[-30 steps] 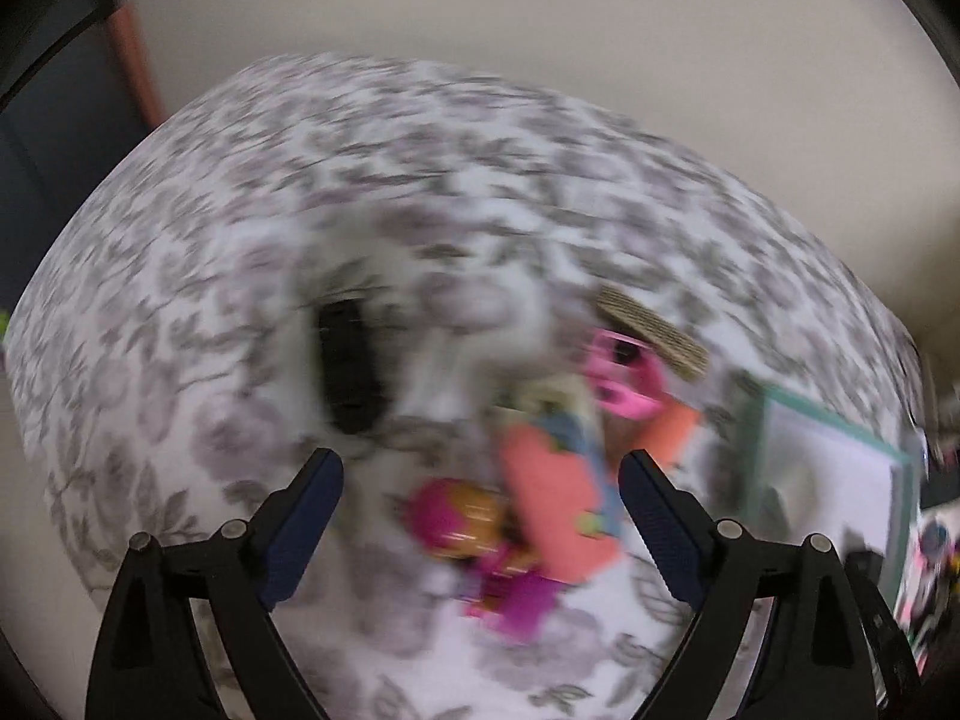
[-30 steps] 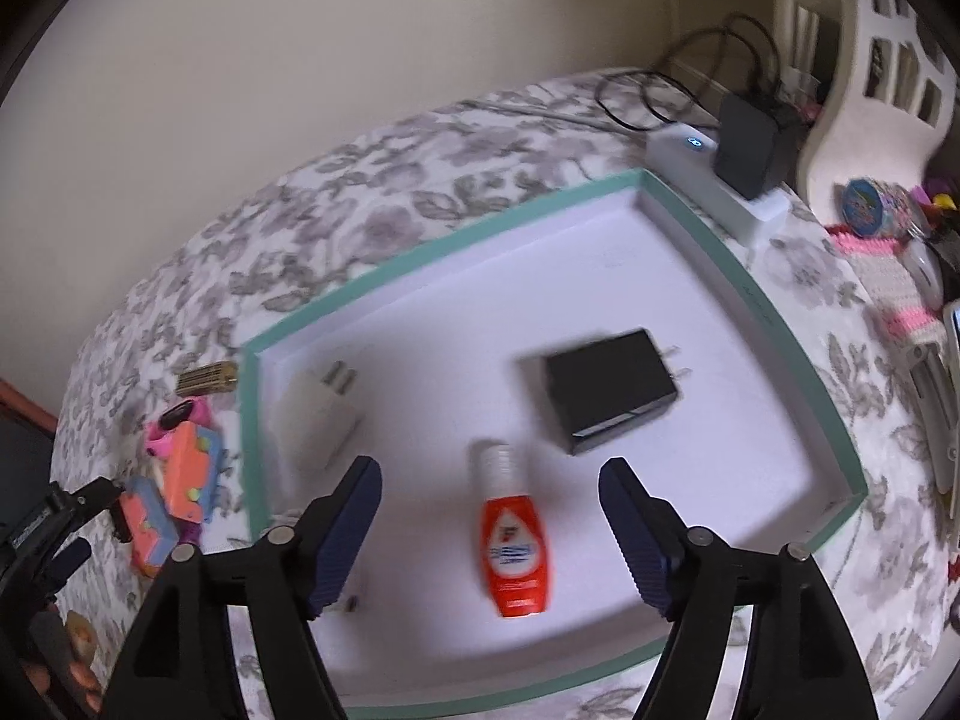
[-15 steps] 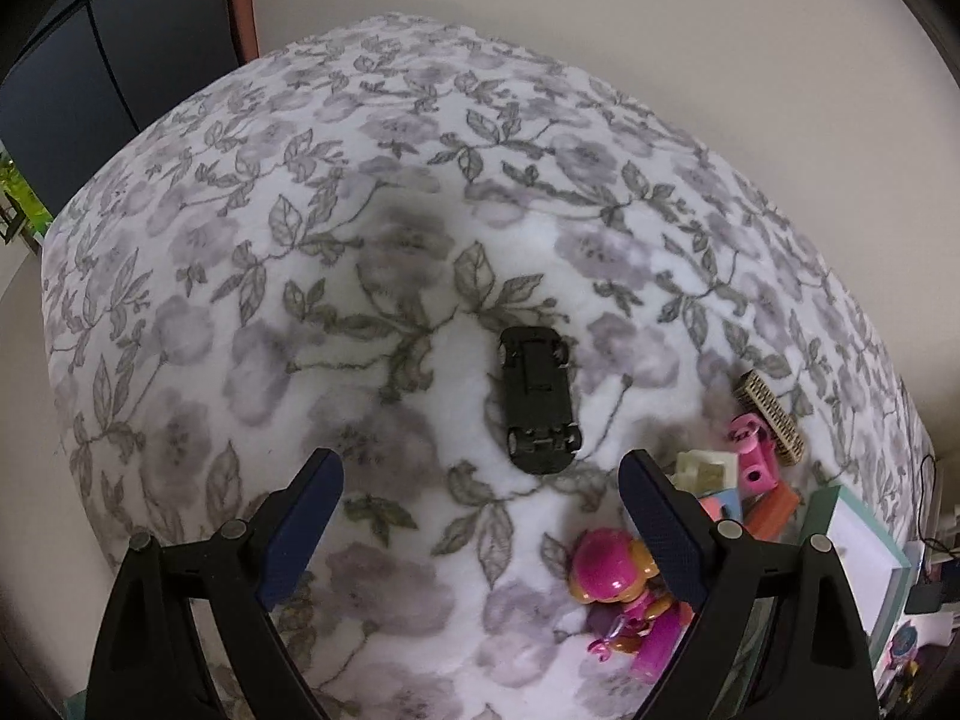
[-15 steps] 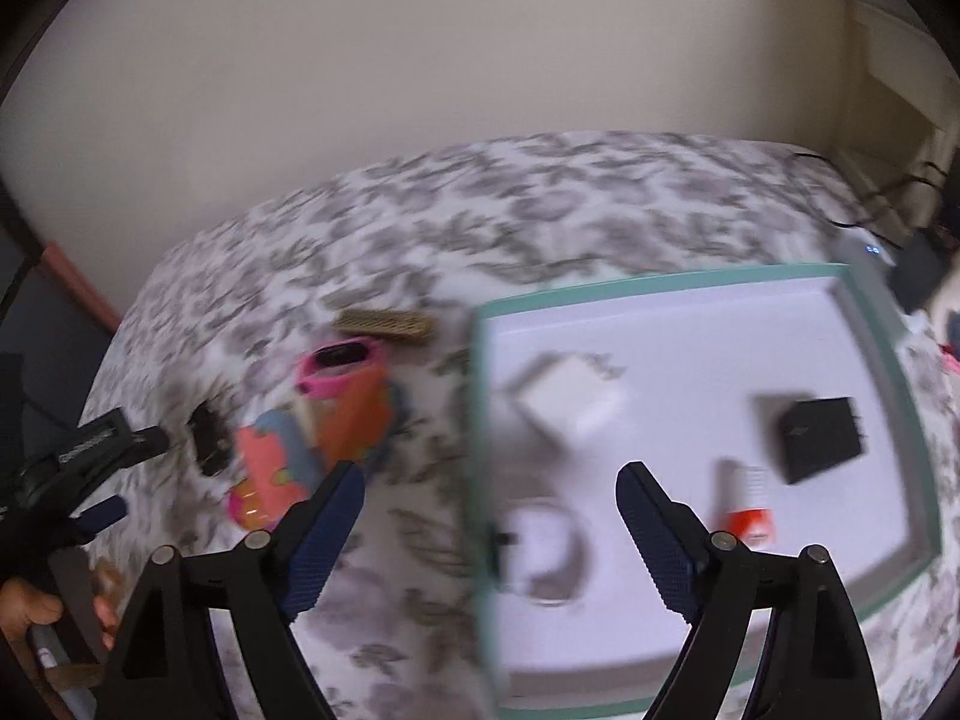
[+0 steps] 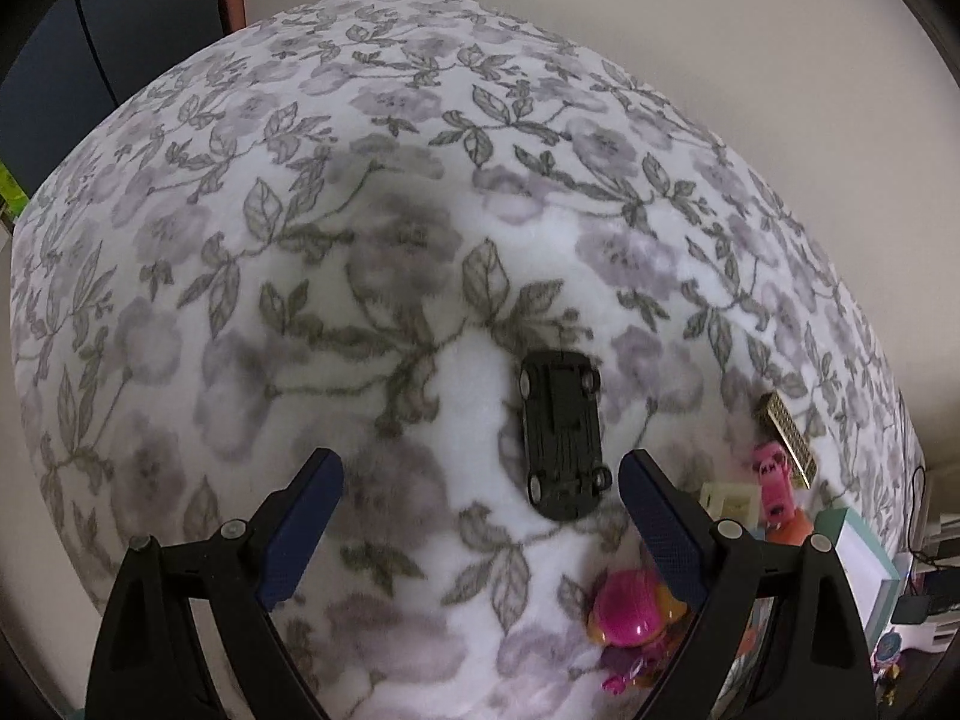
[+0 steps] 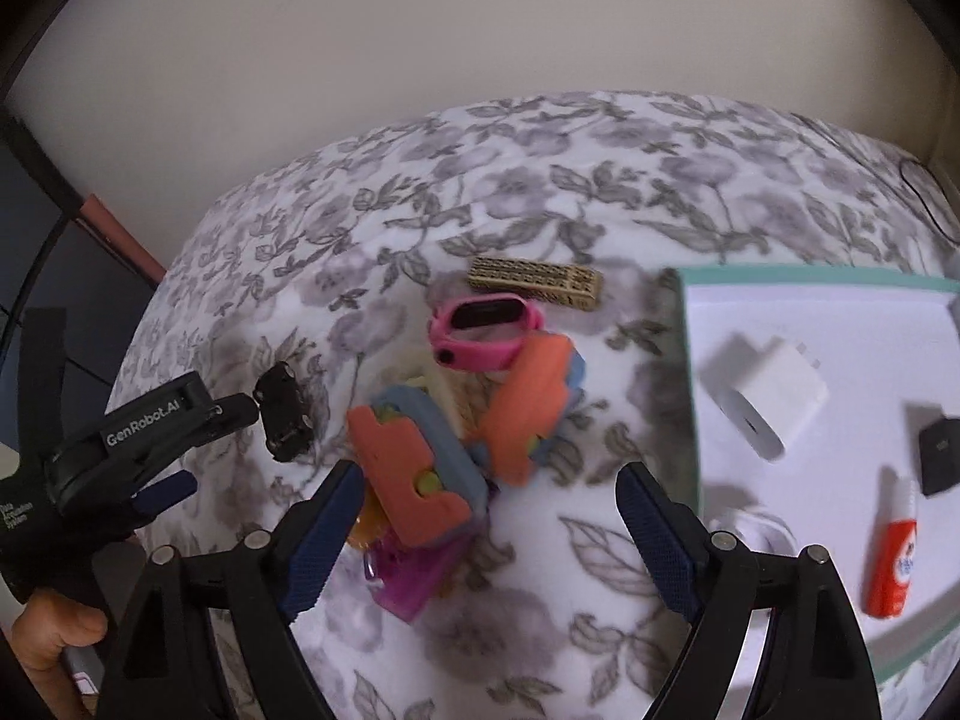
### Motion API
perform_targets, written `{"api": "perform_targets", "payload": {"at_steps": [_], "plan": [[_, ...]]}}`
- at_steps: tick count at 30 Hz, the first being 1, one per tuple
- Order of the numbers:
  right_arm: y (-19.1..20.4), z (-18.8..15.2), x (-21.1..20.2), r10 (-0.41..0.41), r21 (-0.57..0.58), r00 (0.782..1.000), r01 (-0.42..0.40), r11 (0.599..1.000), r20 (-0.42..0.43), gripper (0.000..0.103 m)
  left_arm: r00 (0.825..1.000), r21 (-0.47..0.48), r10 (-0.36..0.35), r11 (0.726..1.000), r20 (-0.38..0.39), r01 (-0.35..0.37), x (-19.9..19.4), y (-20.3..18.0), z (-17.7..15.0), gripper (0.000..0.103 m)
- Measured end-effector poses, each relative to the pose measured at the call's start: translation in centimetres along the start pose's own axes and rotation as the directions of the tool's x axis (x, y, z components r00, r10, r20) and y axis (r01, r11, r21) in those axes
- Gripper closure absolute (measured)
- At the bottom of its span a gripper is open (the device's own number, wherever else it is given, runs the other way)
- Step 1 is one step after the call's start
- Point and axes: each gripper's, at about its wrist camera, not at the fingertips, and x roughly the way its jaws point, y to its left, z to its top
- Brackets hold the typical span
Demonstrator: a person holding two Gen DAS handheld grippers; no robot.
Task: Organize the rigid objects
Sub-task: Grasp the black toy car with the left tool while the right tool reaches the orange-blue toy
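A black toy car (image 5: 563, 435) lies upside down on the flowered blanket (image 5: 300, 300), just ahead of my open left gripper (image 5: 480, 468) and nearer its right finger. In the right wrist view the same car (image 6: 283, 414) sits beside the left gripper (image 6: 219, 447). My right gripper (image 6: 489, 474) hangs open over a heap of toys: orange-and-blue foam pieces (image 6: 414, 474), a pink watch (image 6: 483, 330) and a gold studded brick (image 6: 534, 282). Nothing is held by either gripper.
A white box with a teal rim (image 6: 687, 360) at the right holds a white charger (image 6: 762, 396), a black adapter (image 6: 942, 456) and a red bottle (image 6: 897, 558). A pink toy figure (image 5: 630, 606) lies by the left gripper's right finger. The wall runs behind the blanket.
The left gripper has swung from the toy heap to the black car and come closer to it. The right gripper has left the box and moved left over the toy heap.
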Motion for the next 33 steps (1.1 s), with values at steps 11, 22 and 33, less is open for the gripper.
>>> {"api": "perform_targets", "payload": {"at_steps": [11, 22, 33], "plan": [[2.7, 1.5, 1.5, 0.05, -0.061, 0.999, -0.05, 0.997, 0.006, 0.025, 0.999, 0.027, -0.018, 0.999, -0.047, 0.02, 2.9, -1.1, 1.8, 0.01], [4.1, 0.9, 3.3, 0.033, -0.15, 0.999, -0.039, 0.988, -0.044, 0.041, 0.996, 0.094, -0.014, 0.995, -0.088, 0.023, 5.2, -2.3, 1.5, 0.023], [3.0, 0.2, 3.8, 0.035, -0.129, 0.996, -0.045, 0.991, -0.078, 0.053, 0.998, 0.159, 0.012, 0.987, -0.058, -0.002, 4.9, -3.2, 1.1, 0.067]]}}
